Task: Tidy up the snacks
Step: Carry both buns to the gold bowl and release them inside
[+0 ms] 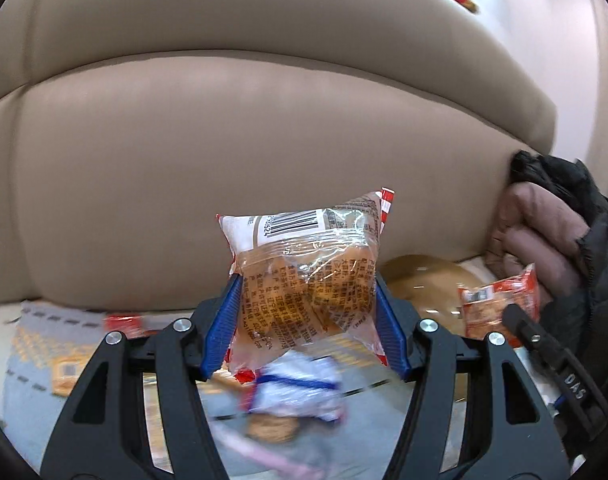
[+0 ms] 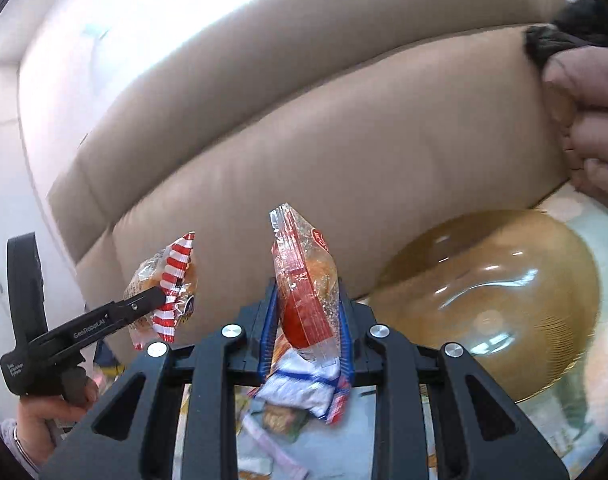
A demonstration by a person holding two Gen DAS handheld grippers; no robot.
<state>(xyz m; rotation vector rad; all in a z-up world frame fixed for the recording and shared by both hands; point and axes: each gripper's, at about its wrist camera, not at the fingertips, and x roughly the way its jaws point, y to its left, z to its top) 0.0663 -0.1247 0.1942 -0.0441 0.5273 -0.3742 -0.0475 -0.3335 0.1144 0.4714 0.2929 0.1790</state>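
Both grippers carry a snack. Our left gripper (image 1: pixel 304 312) pinches a clear plastic packet of golden pastry with a barcode and red-and-white striped end (image 1: pixel 304 268) between its blue ribbed pads (image 1: pixel 223 328), the packet standing up at twelve o'clock from the jaws and held clear of the table. Our right gripper (image 2: pixel 306 320) is clamped on a second clear packet with a red label and a round bun inside (image 2: pixel 306 292), gripped edge-on so that it points up toward twelve. In the right wrist view the left gripper and its striped packet hang at nine o'clock; in the left wrist view the right gripper's packet shows at three o'clock. An amber translucent round bowl (image 2: pixel 504 300) sits at three o'clock of the right gripper, in front of the beige leather sofa (image 1: pixel 223 140), and we judge it the likely place for the snacks. More wrapped snacks (image 1: pixel 299 396) lie blurred on the table below. These packets look light, air-puffed and slick, with soft crushable baking inside, so we judge a gentle hold across the middle or on the crimped seam best; a hard squeeze could flatten the pastry, and the film may slide between the pads.
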